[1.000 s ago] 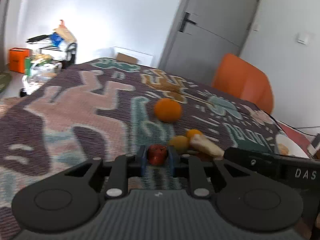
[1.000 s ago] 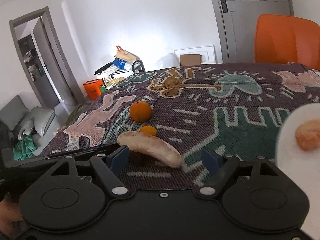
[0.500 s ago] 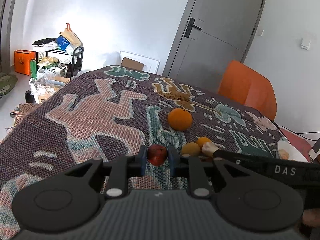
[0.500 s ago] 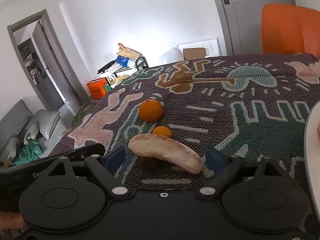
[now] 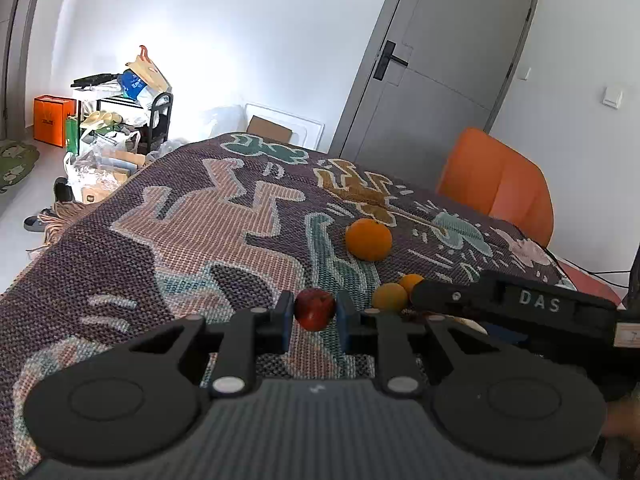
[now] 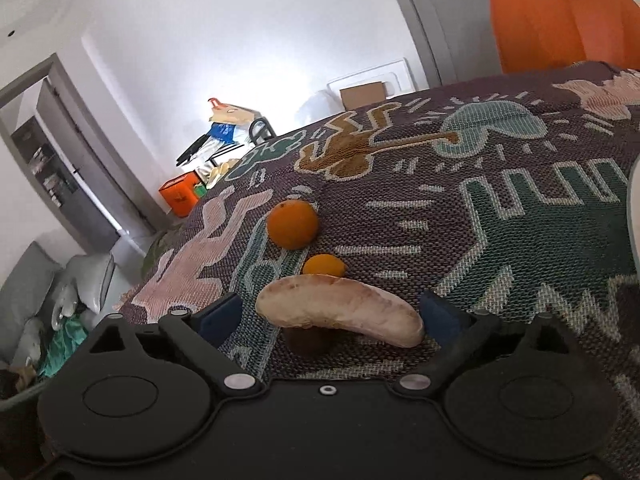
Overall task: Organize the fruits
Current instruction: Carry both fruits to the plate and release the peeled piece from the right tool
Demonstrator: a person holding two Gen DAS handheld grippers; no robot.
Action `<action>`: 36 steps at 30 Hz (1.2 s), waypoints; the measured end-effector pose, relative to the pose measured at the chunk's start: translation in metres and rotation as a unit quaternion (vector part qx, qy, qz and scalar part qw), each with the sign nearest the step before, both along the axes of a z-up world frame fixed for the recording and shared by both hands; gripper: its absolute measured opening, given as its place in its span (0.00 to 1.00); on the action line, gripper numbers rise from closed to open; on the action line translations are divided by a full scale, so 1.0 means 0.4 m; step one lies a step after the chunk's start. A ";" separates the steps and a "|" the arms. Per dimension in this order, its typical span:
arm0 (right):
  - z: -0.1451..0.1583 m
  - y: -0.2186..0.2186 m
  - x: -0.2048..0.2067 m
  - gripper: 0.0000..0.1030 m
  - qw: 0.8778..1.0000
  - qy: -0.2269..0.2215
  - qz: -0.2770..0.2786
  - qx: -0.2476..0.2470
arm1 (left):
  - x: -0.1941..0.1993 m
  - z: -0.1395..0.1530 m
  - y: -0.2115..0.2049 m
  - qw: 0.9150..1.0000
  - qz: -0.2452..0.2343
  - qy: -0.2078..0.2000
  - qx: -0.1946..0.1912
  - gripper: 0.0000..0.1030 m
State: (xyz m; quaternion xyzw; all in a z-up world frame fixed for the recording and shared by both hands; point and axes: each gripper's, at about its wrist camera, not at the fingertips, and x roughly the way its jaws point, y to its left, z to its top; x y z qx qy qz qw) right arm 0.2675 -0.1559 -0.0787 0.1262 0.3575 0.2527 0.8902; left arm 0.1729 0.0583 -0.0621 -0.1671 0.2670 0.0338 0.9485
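Observation:
My left gripper [image 5: 315, 322] is shut on a small red fruit [image 5: 314, 307], held just above the patterned blanket [image 5: 208, 232]. Beyond it lie a large orange [image 5: 368, 239] and two small orange fruits [image 5: 390, 297]. My right gripper [image 6: 330, 320] straddles a pale, curved, banana-shaped fruit [image 6: 340, 310] lying on the blanket; its jaws are opening and the pads stand off the fruit's ends. A dark round thing [image 6: 310, 342] sits under that fruit. The large orange [image 6: 293, 224] and one small orange fruit [image 6: 324, 266] lie behind it. The right gripper's body [image 5: 520, 304] reaches in beside the left one.
A white plate's rim [image 6: 634, 216] shows at the right edge. An orange chair [image 5: 496, 184] stands behind the blanket's far side, near a grey door [image 5: 440, 72]. A cluttered rack [image 5: 120, 112] and an orange box [image 5: 52, 120] stand on the floor at the left.
The right gripper's jaws have widened around the pale fruit and the gripper has rolled; the plate has slid almost out of its view. The left gripper has risen slightly with the red fruit.

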 end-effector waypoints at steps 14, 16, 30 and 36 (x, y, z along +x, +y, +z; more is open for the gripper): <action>0.006 -0.004 -0.041 0.80 0.999 -0.041 -0.003 -0.033 | -0.027 0.018 -0.009 1.000 -0.001 -0.007 0.003 0.20; 0.013 -0.011 -0.053 0.79 0.998 -0.048 -0.001 -0.033 | -0.029 0.020 -0.013 1.000 -0.003 -0.008 0.004 0.20; 0.089 -0.137 -0.128 0.79 0.994 -0.100 -0.041 0.000 | -0.032 0.047 -0.080 0.999 -0.029 -0.018 0.010 0.20; 0.097 -0.231 -0.148 0.79 0.991 -0.108 -0.076 -0.007 | -0.036 0.058 -0.133 0.999 -0.047 -0.024 0.010 0.20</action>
